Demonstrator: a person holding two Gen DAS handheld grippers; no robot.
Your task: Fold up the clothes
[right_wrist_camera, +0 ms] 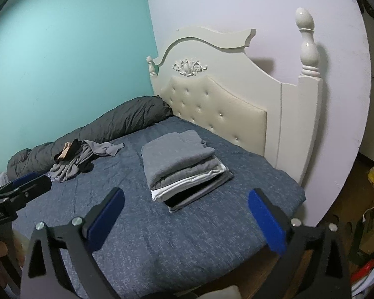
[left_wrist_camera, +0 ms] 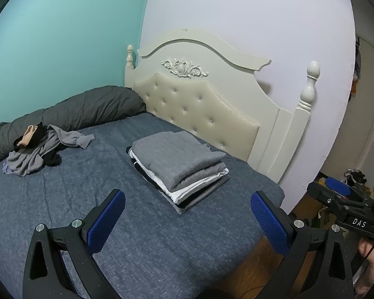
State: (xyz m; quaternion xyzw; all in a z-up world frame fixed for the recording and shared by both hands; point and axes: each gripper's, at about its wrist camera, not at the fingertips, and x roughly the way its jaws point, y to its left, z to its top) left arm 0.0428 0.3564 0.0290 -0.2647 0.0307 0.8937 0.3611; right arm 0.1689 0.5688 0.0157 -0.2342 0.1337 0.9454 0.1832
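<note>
We are looking at a neat stack of folded clothes (left_wrist_camera: 179, 168) lying on the blue bed cover (left_wrist_camera: 87, 199), near the headboard (left_wrist_camera: 199, 107).
Grey layers are sitting on top, white and black below; a rumpled heap of unfolded clothes (left_wrist_camera: 35, 154) is lying well apart. We are holding the left gripper (left_wrist_camera: 187, 220) and right gripper (right_wrist_camera: 185, 220) spread wide, gripping nothing.

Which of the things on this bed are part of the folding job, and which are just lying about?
Part of the job:
folded stack
loose pile of clothes
left tongs, open
right tongs, open

Just lying about:
rolled dark duvet
headboard
blue bedspread
</note>
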